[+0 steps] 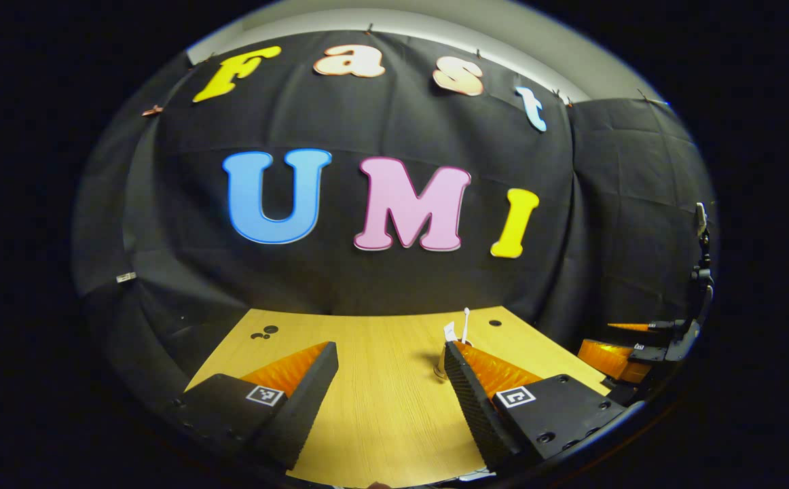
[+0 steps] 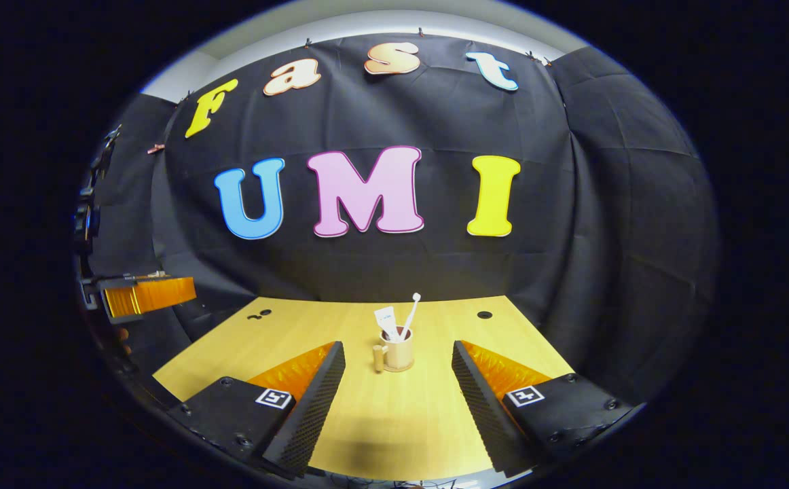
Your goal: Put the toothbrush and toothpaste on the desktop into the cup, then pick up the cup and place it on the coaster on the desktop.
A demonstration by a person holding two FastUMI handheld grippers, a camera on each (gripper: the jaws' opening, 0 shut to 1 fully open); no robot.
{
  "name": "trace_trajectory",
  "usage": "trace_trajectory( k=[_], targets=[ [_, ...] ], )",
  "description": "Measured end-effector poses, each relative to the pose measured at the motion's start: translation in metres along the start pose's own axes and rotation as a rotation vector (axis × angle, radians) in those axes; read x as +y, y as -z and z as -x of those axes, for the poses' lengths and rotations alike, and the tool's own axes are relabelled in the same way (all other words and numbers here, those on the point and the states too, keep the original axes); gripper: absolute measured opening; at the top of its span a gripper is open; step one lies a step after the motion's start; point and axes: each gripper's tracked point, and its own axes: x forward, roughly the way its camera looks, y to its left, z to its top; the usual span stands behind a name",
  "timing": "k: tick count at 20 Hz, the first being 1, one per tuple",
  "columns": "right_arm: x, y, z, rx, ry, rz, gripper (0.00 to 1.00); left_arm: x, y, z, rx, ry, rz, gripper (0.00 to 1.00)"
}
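Observation:
A tan cup [image 2: 398, 353] with its handle to the left stands upright on the wooden desktop [image 2: 381, 421], centred ahead of my right gripper [image 2: 397, 348]. A white toothbrush [image 2: 411, 311] and a white toothpaste tube [image 2: 386, 318] stick up out of it. A thin rim under its base may be the coaster; I cannot tell for sure. My right gripper is open, well short of the cup. My left gripper [image 1: 390, 348] is open too with nothing between its fingers; its right finger hides most of the cup, and the toothbrush [image 1: 465, 323] and toothpaste [image 1: 450, 331] rise above that finger.
The left gripper view has the right gripper [image 1: 629, 353] at the far right beyond the desktop's edge. The right gripper view has the left gripper [image 2: 147, 295] at the far left. Small dark holes [image 2: 484, 314] dot the desktop's far corners. Black cloth closes off the back.

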Motion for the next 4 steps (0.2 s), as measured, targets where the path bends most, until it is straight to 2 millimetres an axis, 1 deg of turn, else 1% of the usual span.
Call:
trace_trajectory(
  k=[1,2,4],
  targets=[
    [0.006,-0.004,0.006,-0.007,-0.009,0.004,0.97,0.002,0.003,0.011,-0.019,-0.009,0.011,0.98],
    [0.011,-0.004,0.011,-0.011,-0.017,0.013,0.97,0.003,0.011,0.020,-0.029,-0.012,0.030,0.97],
    [0.015,0.000,0.016,-0.010,-0.019,0.030,0.97,0.002,0.026,0.035,-0.028,0.001,0.070,0.98]
  ],
)
